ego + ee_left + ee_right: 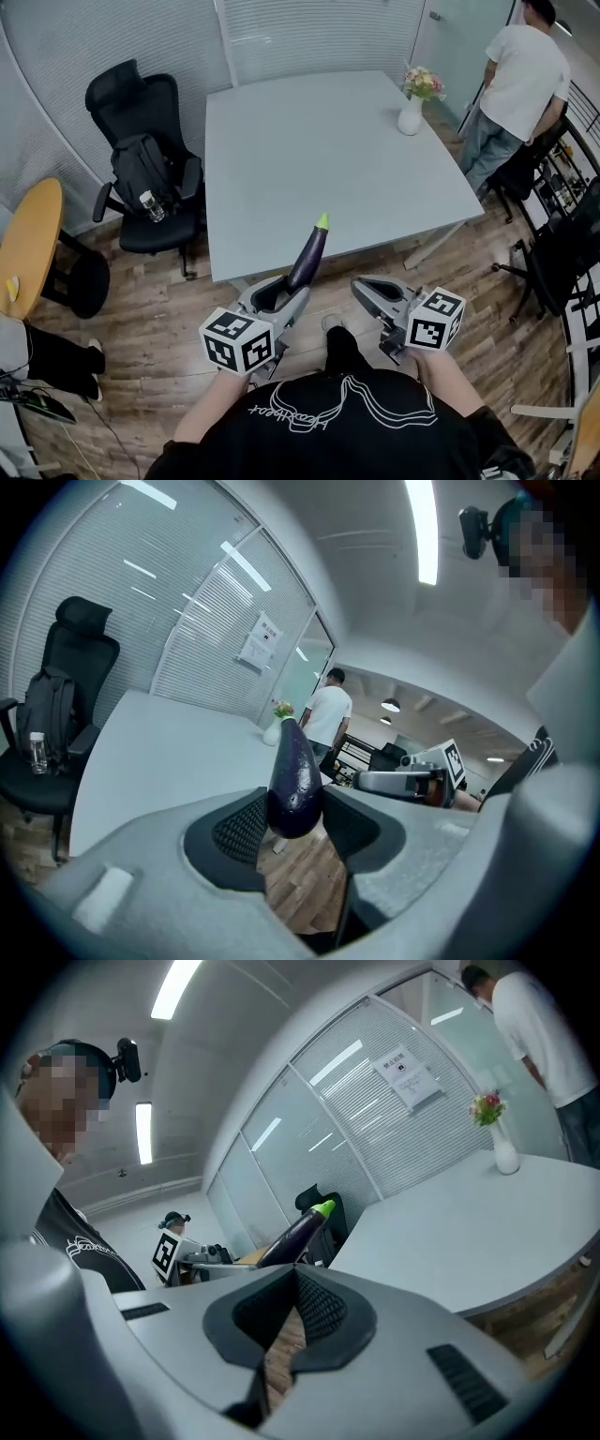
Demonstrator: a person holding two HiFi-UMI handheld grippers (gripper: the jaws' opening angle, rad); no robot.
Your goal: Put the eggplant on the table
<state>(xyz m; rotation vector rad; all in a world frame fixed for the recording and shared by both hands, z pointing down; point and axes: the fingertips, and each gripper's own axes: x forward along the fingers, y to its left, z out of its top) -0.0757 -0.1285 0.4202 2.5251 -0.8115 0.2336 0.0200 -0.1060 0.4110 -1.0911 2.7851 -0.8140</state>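
Observation:
A dark purple eggplant (307, 258) with a green stem sticks up and forward from my left gripper (281, 296), which is shut on its lower end. It hangs over the wooden floor just short of the near edge of the pale grey table (328, 159). In the left gripper view the eggplant (294, 780) stands between the ribbed pads (242, 825). My right gripper (367, 287) is beside it on the right, shut with nothing in it. From the right gripper view (292, 1283) the eggplant (295, 1232) shows to the left.
A white vase of flowers (412, 111) stands at the table's far right corner. A black office chair (141, 159) with a backpack and a bottle is left of the table. A person in a white shirt (518, 84) stands at the far right. A round wooden table (28, 246) is at left.

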